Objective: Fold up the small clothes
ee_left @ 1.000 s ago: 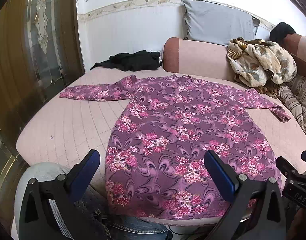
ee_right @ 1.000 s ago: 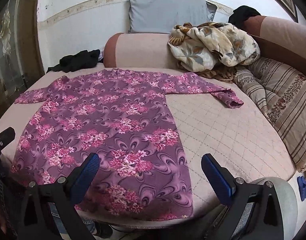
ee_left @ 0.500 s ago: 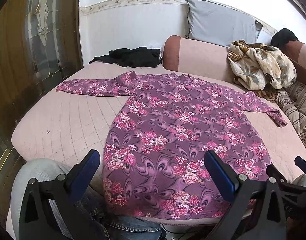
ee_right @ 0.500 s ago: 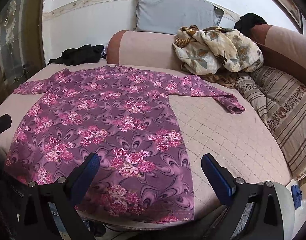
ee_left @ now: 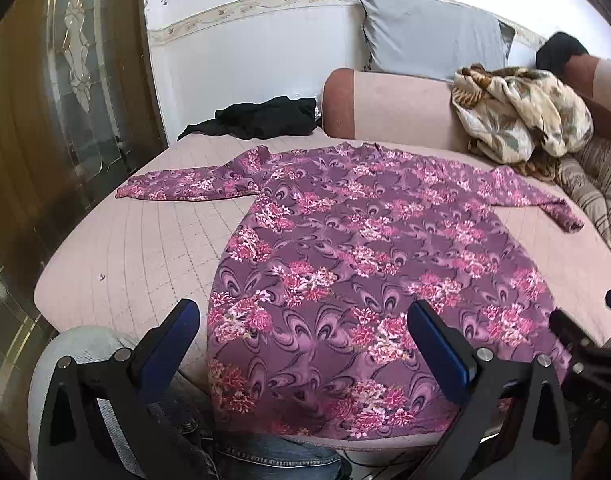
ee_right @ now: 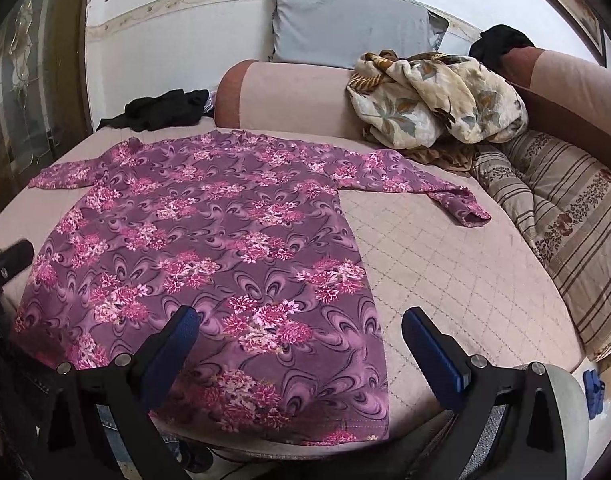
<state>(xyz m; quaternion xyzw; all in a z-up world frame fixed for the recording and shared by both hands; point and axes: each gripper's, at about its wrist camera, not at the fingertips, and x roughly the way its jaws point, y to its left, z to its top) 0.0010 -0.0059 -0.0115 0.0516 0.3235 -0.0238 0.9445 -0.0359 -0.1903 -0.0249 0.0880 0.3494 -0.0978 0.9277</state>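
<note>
A purple floral long-sleeved dress (ee_left: 365, 264) lies flat on the pink quilted bed (ee_left: 137, 256), sleeves spread to both sides, hem at the near edge. It also shows in the right wrist view (ee_right: 209, 248). My left gripper (ee_left: 303, 336) is open and empty, held above the hem near its left corner. My right gripper (ee_right: 299, 340) is open and empty above the hem near its right corner. The right gripper's tip shows at the right edge of the left wrist view (ee_left: 585, 344).
A black garment (ee_left: 261, 122) lies at the bed's back left by the wall. A pink bolster (ee_left: 385, 108), a grey pillow (ee_left: 429, 46) and a crumpled floral blanket (ee_left: 521, 120) stand at the back. A striped quilt (ee_right: 565, 216) lies on the right. A wooden glass door (ee_left: 65, 100) stands left.
Both grippers have risen and tilted slightly, so the dress sits lower in view. The dress has not moved. Both stay open.
</note>
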